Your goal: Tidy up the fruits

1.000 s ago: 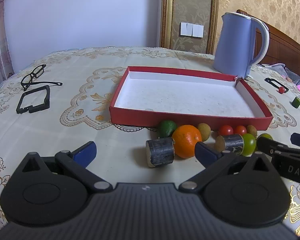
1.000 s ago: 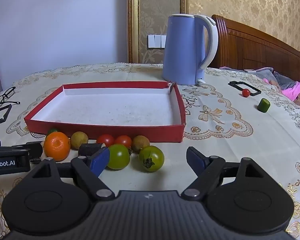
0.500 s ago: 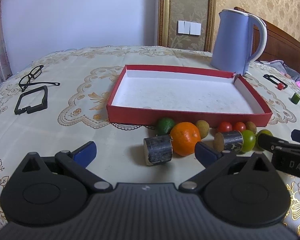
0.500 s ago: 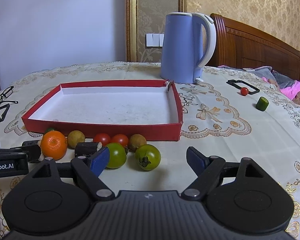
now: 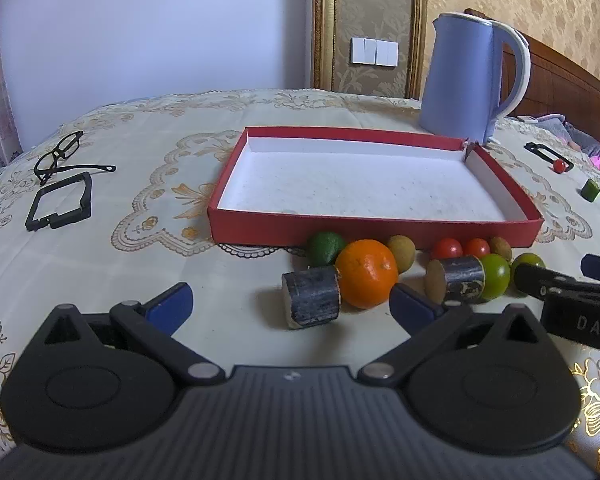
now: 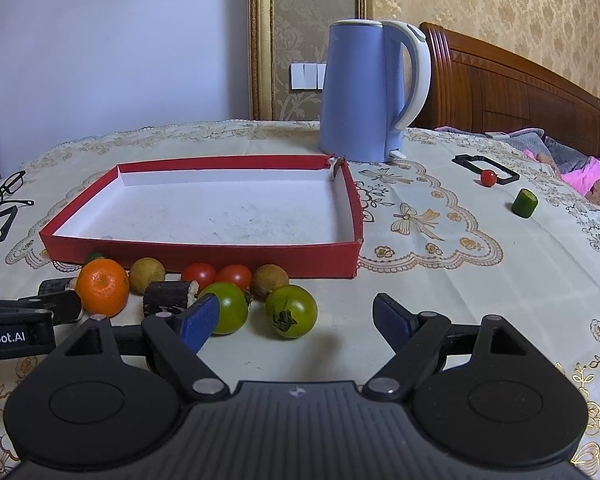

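Observation:
An empty red tray (image 5: pixel 372 228) (image 6: pixel 204 254) with a white floor lies mid-table. Fruit lines its near wall: an orange (image 5: pixel 366 273) (image 6: pixel 102 287), a green lime (image 5: pixel 326 247), a brown longan (image 5: pixel 401 252), two red cherry tomatoes (image 5: pixel 447 249) (image 6: pixel 199 275), green tomatoes (image 6: pixel 291 310) (image 6: pixel 228 313) and two dark cane pieces (image 5: pixel 311 299) (image 6: pixel 169 297). My left gripper (image 5: pixel 290 304) is open and empty, just short of the orange. My right gripper (image 6: pixel 296 316) is open and empty, with the right green tomato between its fingers' line.
A blue kettle (image 5: pixel 466 80) (image 6: pixel 370 88) stands behind the tray's far right corner. Glasses (image 5: pixel 62 156) and a black frame (image 5: pixel 60 206) lie at the left. At the right lie a black frame (image 6: pixel 486 166), a red tomato (image 6: pixel 488 178) and a green piece (image 6: pixel 524 203).
Both grippers have pulled back and up a little, so the tray and fruit sit slightly farther off. Nothing was grasped or moved.

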Available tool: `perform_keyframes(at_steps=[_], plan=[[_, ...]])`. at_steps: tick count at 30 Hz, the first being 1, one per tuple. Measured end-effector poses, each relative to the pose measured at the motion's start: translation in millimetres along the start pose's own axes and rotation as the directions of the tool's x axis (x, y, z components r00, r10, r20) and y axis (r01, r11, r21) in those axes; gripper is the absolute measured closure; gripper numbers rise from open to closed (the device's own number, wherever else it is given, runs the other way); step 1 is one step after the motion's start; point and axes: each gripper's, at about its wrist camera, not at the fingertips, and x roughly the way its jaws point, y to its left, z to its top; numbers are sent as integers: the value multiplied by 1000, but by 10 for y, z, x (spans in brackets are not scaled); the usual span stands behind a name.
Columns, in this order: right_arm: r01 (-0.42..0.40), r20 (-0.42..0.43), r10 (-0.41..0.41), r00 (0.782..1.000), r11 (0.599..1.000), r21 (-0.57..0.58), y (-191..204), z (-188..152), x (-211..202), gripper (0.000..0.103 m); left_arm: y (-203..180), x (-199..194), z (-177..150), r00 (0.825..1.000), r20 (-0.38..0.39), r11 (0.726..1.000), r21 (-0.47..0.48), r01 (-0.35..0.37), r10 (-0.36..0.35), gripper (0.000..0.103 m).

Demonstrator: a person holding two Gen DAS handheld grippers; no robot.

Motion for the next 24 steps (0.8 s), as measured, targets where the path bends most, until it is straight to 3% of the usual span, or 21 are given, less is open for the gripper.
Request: perform_keyframes(at_steps=[13, 20, 21, 24], plan=[[60, 9, -60, 998, 998, -2, -267, -38, 38, 19, 11, 19, -40, 1000, 0, 1000, -1, 12, -12, 0], [-5, 6, 5, 1000, 1000, -7, -234, -42, 94, 19, 17, 47, -70, 1000, 8, 1000, 7, 19, -19, 0], [-12, 14, 12, 1000, 1000, -10, -212, -37, 83, 20, 18, 60, -72, 1000, 6, 1000, 6, 17, -17, 0], [-16, 8, 16, 1000, 999, -42, -131, 1, 130, 38, 28, 86, -81, 1000, -6, 1000, -1, 29, -29, 0]])
